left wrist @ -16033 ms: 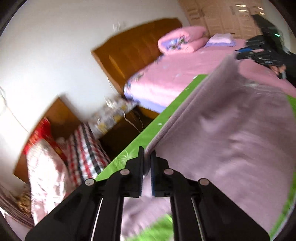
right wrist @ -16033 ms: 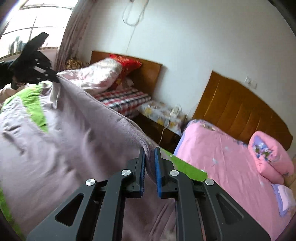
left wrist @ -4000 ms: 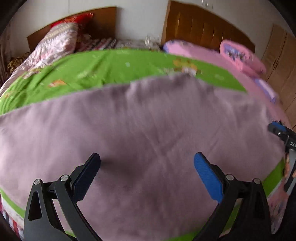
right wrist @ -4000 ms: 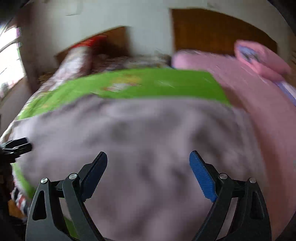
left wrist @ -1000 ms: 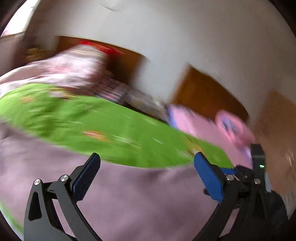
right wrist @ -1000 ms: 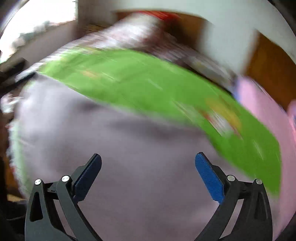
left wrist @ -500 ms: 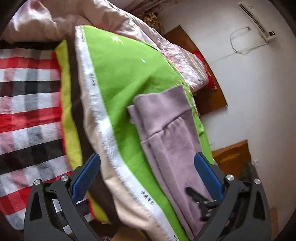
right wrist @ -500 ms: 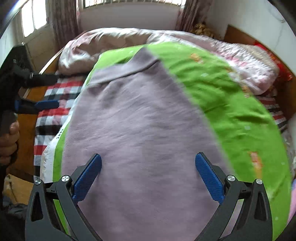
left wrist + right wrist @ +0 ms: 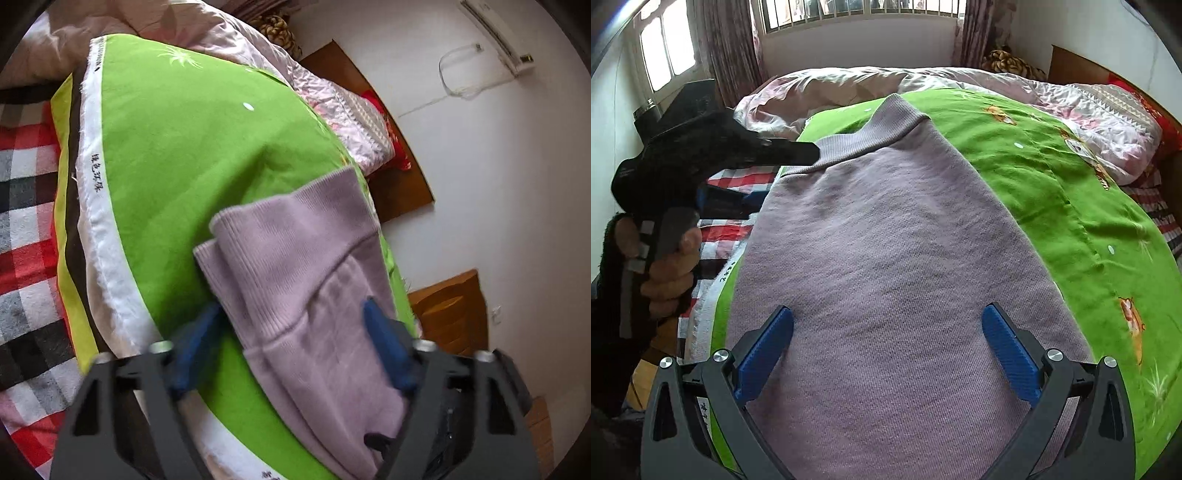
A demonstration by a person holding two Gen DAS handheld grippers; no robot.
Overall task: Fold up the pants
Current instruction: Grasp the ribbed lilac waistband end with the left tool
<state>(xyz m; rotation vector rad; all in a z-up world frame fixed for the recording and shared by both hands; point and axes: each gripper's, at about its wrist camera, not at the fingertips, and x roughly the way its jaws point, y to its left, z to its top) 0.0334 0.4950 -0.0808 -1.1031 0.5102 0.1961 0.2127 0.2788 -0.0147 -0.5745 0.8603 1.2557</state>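
Your lilac pants [image 9: 886, 258] lie folded flat on the green sheet [image 9: 1052, 192] of the bed. Left tool [image 9: 291, 332] is spread open, straddling the ribbed waistband [image 9: 295, 236]. Right tool [image 9: 886, 343] is wide open over the near fabric, holding nothing.

— Any writing to read?
— Only small dark characters printed on the white selvage [image 9: 96, 173] of the green sheet [image 9: 192, 140], at nine o'clock in the left wrist view; too small to read.
— Anything else?
— More such marks at six o'clock, equally illegible.
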